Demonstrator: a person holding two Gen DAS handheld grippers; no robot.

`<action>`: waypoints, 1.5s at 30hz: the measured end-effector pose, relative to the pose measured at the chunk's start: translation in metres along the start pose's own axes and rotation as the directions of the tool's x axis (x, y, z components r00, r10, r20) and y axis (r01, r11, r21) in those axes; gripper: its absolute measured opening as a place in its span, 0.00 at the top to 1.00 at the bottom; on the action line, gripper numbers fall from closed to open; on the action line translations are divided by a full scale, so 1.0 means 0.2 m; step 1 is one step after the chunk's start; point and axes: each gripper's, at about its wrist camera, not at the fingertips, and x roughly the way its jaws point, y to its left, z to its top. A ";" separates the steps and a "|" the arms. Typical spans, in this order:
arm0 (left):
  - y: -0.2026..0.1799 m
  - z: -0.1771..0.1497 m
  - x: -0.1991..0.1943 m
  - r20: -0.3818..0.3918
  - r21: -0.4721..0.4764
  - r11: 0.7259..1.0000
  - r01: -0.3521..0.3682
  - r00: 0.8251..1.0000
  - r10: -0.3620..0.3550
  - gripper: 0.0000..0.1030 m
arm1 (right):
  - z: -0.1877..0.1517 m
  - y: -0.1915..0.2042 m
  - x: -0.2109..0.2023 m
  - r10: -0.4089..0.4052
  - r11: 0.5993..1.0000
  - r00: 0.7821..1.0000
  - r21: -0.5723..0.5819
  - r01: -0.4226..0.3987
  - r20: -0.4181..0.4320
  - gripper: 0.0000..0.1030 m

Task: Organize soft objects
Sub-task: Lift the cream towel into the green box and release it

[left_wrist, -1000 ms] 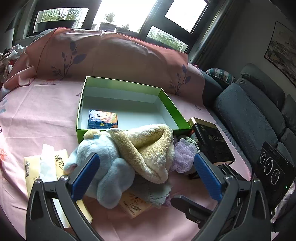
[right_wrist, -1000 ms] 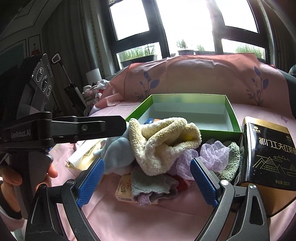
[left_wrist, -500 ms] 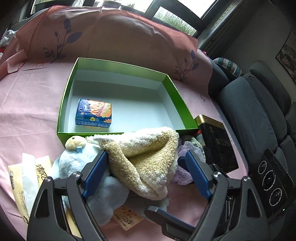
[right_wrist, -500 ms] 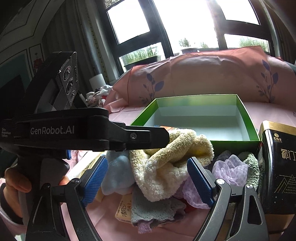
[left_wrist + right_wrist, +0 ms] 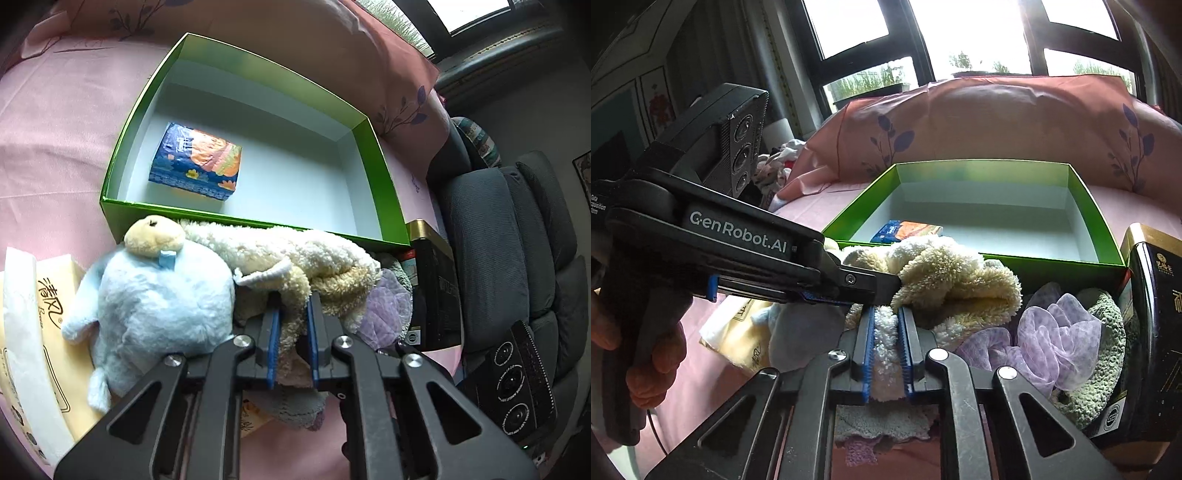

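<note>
Cream towel (image 5: 295, 254): a fluffy, bunched roll lying just in front of the near wall of the green box (image 5: 380, 177). In the left wrist view its long axis runs across the picture, along that wall, from the plush toy to the black tin. One fold hangs down toward the cameras.

Towel's place: on top of the pile of soft things on the pink sheet (image 5: 55, 122), outside the box.

Left gripper (image 5: 291, 314): its jaws have just been closing and now stand nearly together, blue pads pressing a hanging fold of the cream towel from both sides.

Right gripper (image 5: 886, 328): its jaws have likewise just been closing, now narrow, with a white-cream fold of the same towel pinched between the pads.

Left gripper in the right wrist view: it reaches in from the left, tip against the towel, held by a hand (image 5: 653, 354).

Plush toy (image 5: 159, 302): pale blue with a cream head, lying left of the towel and touching it.

Lilac mesh puff (image 5: 1052, 343): right of the towel, beside a grey-green knit cloth (image 5: 1104, 332).

Black tin (image 5: 1156, 317): upright at the right, touching the box's near corner.

Box contents: one blue and orange tissue pack (image 5: 195, 160), lying flat toward the left side.

Yellow tissue packet (image 5: 55, 317): flat, left of the plush toy.
</note>
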 end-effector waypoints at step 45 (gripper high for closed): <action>-0.22 0.63 -0.19 0.182 0.034 0.999 0.028 0.983 -0.033 0.91 | 0.70 -0.13 0.12 -0.025 0.999 0.996 -0.024 0.027 0.088 0.91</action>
